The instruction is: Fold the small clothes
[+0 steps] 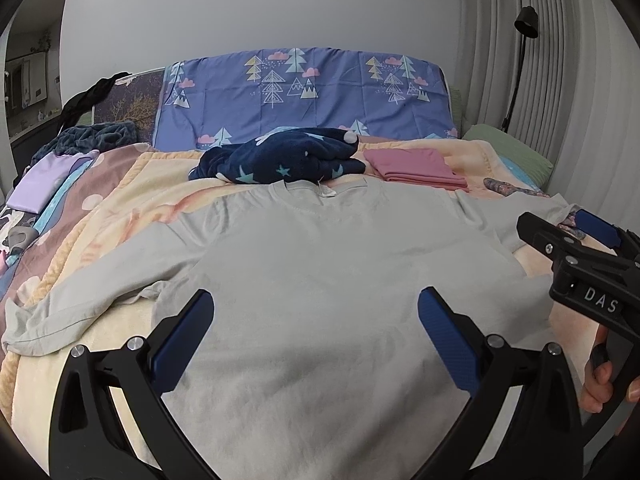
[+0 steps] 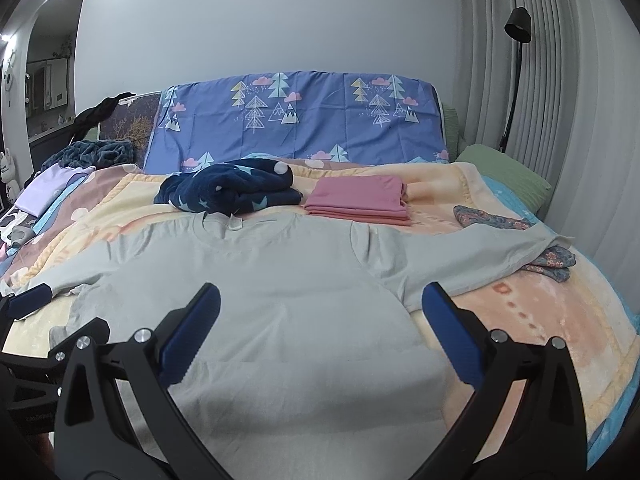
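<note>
**Desk:** Left wrist view first. What's in it?

**Photographer:** A grey long-sleeved shirt (image 1: 320, 280) lies flat, face down, on a pastel blanket (image 1: 120, 184) over a bed, collar toward the headboard, both sleeves spread. The left gripper (image 1: 316, 340) hovers above its lower body, jaws wide apart, holding nothing. The right gripper (image 1: 576, 240) enters from the right edge beside the far sleeve; from this angle I cannot tell how its jaws stand. Part of a hand (image 1: 600, 384) grips its handle.

**Desk:** Progress?

**Photographer:** One pink garment (image 1: 416, 170) sits folded beyond the collar, so that looks finished. The grey shirt appears spread but unfolded, and a dark starry garment (image 1: 280, 158) lies bunched beside the pink one.

**Desk:** And the right wrist view?

**Photographer:** Same shirt (image 2: 280, 280), the right gripper (image 2: 320, 332) over its right side, jaws apart and empty. The right sleeve's cuff overlaps a floral cloth (image 2: 552, 264). The left gripper (image 2: 32, 300) shows at the left margin near the other sleeve, which looks rumpled.

**Desk:** Room to work?

**Photographer:** Bare blanket lies open right of the shirt. The collar nearly touches the starry garment, so space is tight there. The bed's right edge falls away near a curtain (image 2: 560, 120).
</note>
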